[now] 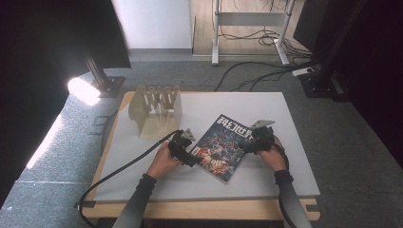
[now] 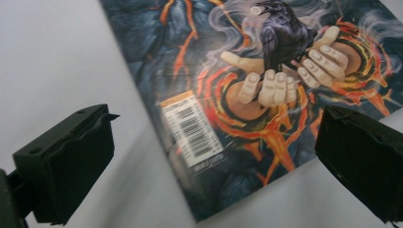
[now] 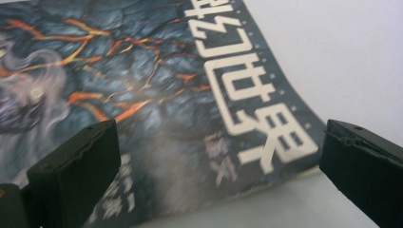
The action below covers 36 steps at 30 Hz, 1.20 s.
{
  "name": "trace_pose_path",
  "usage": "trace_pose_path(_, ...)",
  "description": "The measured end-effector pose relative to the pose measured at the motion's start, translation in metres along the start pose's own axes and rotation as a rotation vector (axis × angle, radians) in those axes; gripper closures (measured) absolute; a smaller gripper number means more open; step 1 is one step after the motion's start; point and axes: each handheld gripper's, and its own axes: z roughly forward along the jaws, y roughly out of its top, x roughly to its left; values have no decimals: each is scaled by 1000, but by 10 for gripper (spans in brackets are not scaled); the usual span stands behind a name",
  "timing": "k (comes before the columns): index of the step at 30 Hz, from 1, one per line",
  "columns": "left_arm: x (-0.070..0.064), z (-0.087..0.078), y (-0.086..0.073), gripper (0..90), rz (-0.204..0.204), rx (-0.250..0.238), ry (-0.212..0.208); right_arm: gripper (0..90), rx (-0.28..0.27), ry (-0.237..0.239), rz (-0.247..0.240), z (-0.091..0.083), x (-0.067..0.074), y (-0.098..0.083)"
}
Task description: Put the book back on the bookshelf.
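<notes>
A glossy magazine with a dark cover of blue-grey rock, orange lava cracks and white lettering (image 1: 219, 147) lay flat on the pale grey tabletop (image 1: 266, 107), turned at a slant, between the two hand-held tools. The black left gripper (image 1: 192, 159) sat at the magazine's lower left edge, and the black right gripper (image 1: 246, 145) sat at its upper right edge, so the magazine lay directly ahead of both.

To the far left, well apart from the magazine near the back left of the table, stood a beige slotted rack with upright dividers (image 1: 156, 111). Nothing lay between it and the magazine, and nothing stood between either gripper and the cover. Black cables (image 1: 121, 168) trailed from the left gripper off the table's front left edge.

In the left gripper view, the magazine (image 2: 247, 99) showed its corner with a white barcode label (image 2: 192, 129) and a painted raven on open hands. The left gripper (image 2: 209, 156) had its jaws spread wide, one over bare table to the left of the cover's edge and one over its lower right edge; they held nothing.

In the right gripper view, the magazine (image 3: 157, 104) showed its white title lettering, its near edge slightly lifted off the table. The right gripper (image 3: 218, 175) also had its jaws wide apart, straddling that edge, one over the cover, one over bare table, gripping nothing.
</notes>
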Motion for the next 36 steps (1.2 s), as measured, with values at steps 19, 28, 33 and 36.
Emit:
trace_pose_path(19,4,20,-4,0,-22,-8,-36,12,20,107,93,39,-35,7)
trace_pose_path(28,-2,19,-7,0,-14,-17,-45,46,9,118,95,32,-30,0)
trace_pose_path(33,-3,14,-13,0,-1,-15,-57,46,8,119,89,26,-21,-6)
trace_pose_path(36,-5,11,-17,0,11,-14,-65,46,17,122,86,21,-14,-9)
